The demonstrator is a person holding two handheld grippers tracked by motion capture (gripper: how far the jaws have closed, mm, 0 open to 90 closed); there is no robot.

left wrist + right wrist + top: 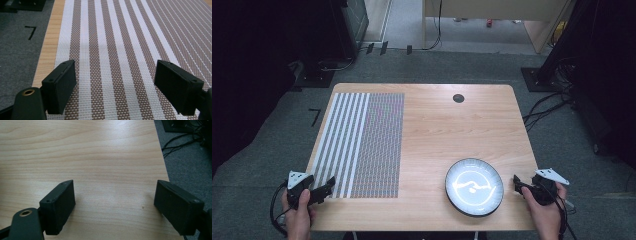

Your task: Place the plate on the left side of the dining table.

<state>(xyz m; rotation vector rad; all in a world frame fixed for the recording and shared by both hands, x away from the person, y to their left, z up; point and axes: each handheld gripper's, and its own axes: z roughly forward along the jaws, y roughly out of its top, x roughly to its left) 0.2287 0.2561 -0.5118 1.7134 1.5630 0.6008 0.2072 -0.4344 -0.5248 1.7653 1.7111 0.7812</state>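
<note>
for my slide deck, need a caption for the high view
A person holds an open hand-held gripper over a striped placemat and another beside a dark plate.

A: We see the left gripper (113, 87) with matte black jaws, and between them the placemat (120, 50): a brown-and-white checked weave crossed by broad white stripes.

B: Ahead of those jaws and off to the right, we notice the stripes thin out into fine white lines over the brown.

A: The right gripper (115, 207) is black too. Between its jaws we see the table (87, 157), pale wood with wavy grain.

B: From above, we find the plate (474, 186) dark-rimmed, its centre glossy with white glare.
</note>
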